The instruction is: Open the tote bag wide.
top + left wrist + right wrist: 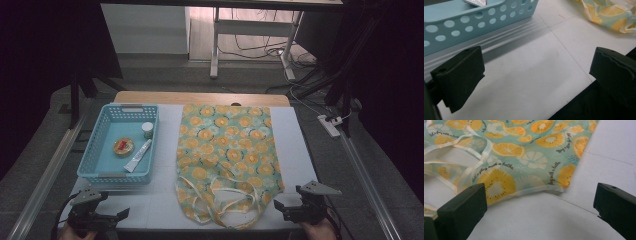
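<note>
1. Right now both tongs sit at the near edge of the white tabletop (300, 145), one at each corner, each held by a hand coming in from the bottom of the high view.
2. At the near left, the left tongs (107, 218) have their jaws spread wide with nothing between them; in the left gripper view they hover over bare white surface.
3. At the near right, the right tongs (281, 207) are likewise spread wide and hold nothing.
4. A flat cloth tote bag in pale green with an orange citrus-slice print (227, 150) lies in the middle of the tabletop, its mouth and pale looped handles (235, 200) toward the person.
5. In the right gripper view, the bag's near corner (564, 182) lies just ahead of the open jaws, between them but apart from both, and the left jaw sits close to the hem.
6. A light blue perforated plastic basket (95, 150) stands on the left side of the tabletop, well apart from the bag and just beyond the left tongs.
7. Inside the basket lie a small round tin with a red-and-yellow lid (123, 146), a white squeeze tube (138, 156) lying slantwise, and what seems to be a small white jar (147, 129) standing upright, though it is too small to be sure.
</note>
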`<state>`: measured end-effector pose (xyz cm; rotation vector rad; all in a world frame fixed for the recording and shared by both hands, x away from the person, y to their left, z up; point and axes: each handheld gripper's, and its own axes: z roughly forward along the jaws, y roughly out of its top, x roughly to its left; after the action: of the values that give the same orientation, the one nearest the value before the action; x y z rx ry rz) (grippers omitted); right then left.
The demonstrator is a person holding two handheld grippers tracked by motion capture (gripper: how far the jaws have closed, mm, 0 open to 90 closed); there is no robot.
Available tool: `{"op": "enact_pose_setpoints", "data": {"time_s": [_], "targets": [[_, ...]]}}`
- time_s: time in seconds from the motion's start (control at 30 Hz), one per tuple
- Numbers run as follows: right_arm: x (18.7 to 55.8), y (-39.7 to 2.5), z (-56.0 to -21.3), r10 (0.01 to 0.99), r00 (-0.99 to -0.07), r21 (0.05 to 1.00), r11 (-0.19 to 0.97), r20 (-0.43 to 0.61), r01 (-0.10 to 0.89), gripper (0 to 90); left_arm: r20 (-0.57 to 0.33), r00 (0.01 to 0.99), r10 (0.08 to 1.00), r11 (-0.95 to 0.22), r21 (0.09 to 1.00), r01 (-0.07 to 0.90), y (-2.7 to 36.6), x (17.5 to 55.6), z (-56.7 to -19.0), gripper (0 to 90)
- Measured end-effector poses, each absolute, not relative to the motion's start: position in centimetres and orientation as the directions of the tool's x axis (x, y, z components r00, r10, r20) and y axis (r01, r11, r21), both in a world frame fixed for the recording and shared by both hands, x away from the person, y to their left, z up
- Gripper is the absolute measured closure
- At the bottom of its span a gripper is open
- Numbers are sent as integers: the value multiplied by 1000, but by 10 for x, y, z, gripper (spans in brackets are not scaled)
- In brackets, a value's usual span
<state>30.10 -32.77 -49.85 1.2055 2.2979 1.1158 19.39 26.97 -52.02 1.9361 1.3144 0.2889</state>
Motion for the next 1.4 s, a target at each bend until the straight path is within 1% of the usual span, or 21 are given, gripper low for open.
{"op": "enact_pose_setpoints", "data": {"time_s": [0.33,0.53,0.67,1.03,1.13,1.4], "targets": [[301,-328,-498,795,-601,763,340,79,549,0,-220,444,869,-177,698,694,270,194,-520,0],[298,-326,-494,792,-609,772,360,45,524,0,-220,446,868,-178,700,692,270,193,-520,0],[298,-324,-493,788,-614,775,359,46,519,0,-220,447,867,-180,699,692,269,193,-520,0],[293,-307,-487,737,-675,796,402,11,452,0,-225,443,868,-171,702,691,271,193,-520,0],[291,-294,-486,705,-709,796,427,4,429,0,-219,446,868,-177,702,690,270,193,-520,0],[288,-278,-487,662,-750,792,453,9,409,0,-207,456,866,-194,702,686,268,193,-520,0]]}}
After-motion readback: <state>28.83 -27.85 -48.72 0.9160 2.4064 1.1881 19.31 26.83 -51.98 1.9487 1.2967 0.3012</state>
